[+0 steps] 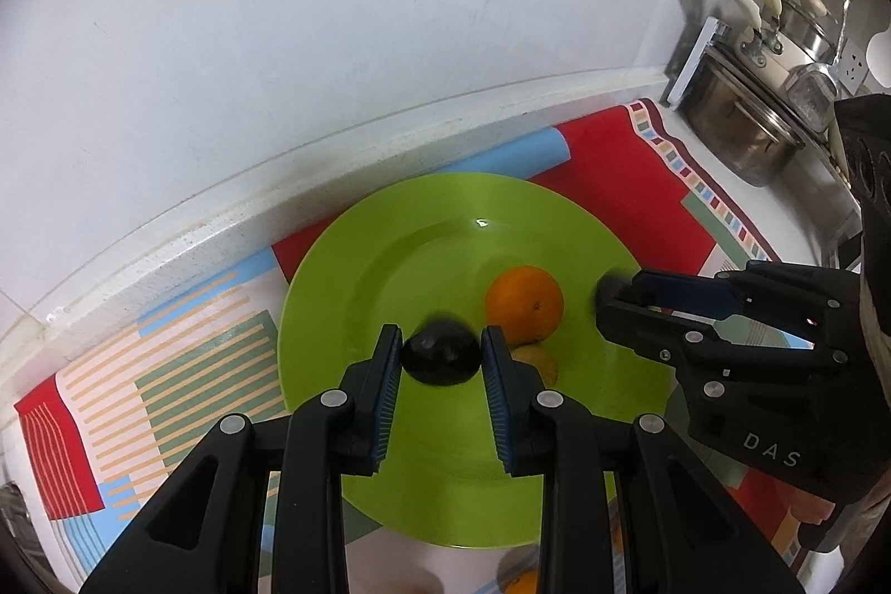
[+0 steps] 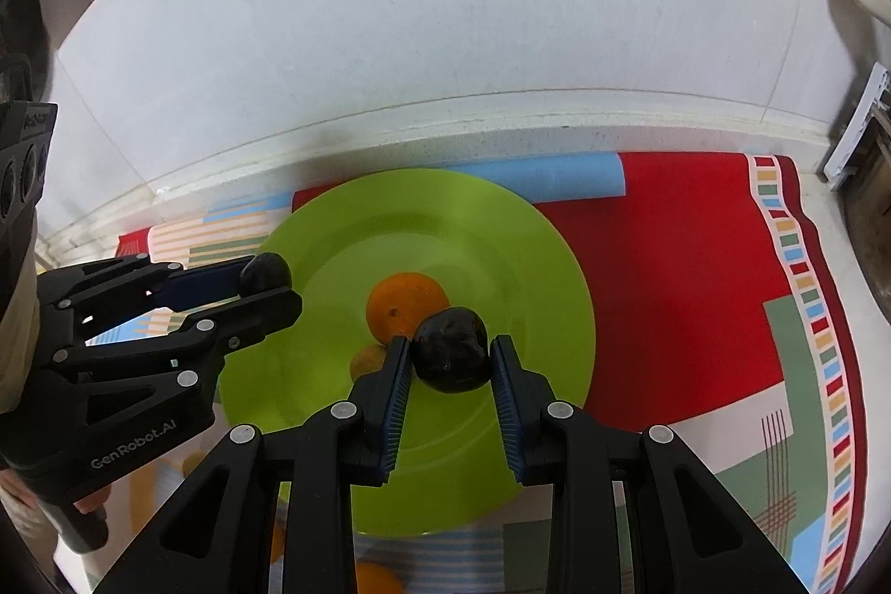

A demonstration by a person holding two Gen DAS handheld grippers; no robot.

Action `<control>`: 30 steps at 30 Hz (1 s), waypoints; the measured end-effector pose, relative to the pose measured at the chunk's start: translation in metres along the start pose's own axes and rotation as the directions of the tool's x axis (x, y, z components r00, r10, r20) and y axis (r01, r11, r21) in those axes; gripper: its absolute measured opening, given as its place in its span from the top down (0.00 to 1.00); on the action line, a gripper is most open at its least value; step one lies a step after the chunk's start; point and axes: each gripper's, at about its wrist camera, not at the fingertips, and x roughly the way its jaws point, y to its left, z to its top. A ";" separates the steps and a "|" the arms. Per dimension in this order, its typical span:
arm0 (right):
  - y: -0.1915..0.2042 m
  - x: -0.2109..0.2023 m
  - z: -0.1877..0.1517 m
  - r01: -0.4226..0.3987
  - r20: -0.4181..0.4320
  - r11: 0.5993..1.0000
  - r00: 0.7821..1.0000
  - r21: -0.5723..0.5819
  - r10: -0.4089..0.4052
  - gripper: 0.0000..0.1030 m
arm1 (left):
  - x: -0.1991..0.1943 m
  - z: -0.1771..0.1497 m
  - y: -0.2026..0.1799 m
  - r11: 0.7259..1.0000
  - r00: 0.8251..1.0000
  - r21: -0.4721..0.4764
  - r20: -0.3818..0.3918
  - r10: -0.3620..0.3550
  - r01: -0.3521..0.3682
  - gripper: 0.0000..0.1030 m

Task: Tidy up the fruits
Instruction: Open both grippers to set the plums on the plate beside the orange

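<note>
While your left gripper (image 1: 441, 352) and right gripper (image 2: 451, 360) each clench a dark fruit over the green plate (image 1: 345, 293), releasing high risks either rolling into the orange (image 1: 523, 302).

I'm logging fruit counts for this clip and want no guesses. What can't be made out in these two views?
- Yellowish fruit: left view, mostly behind the left gripper finger; type unclear.
- Orange fruit near the plate: right view, cut off by the bottom edge.
- Dark fruit in the right gripper: left view, blurred.
</note>
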 end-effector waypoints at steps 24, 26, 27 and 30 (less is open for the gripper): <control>0.020 -0.093 -0.027 0.029 0.169 1.000 0.985 -0.011 -0.026 0.63 | -0.103 -0.023 -0.034 0.999 0.978 0.044 0.206 -0.001 -0.009 0.52; 0.023 -0.101 -0.032 0.031 0.185 0.999 0.982 -0.008 -0.029 0.63 | -0.116 -0.029 -0.039 0.998 0.973 0.058 0.229 -0.001 -0.012 0.50; 0.024 -0.108 -0.036 0.030 0.196 1.000 0.980 -0.009 -0.028 0.63 | -0.120 -0.031 -0.041 0.998 0.972 0.063 0.236 0.001 -0.016 0.47; 0.028 -0.120 -0.045 0.038 0.220 0.999 0.975 -0.013 -0.035 0.63 | -0.135 -0.040 -0.048 0.997 0.966 0.074 0.260 -0.001 -0.019 0.46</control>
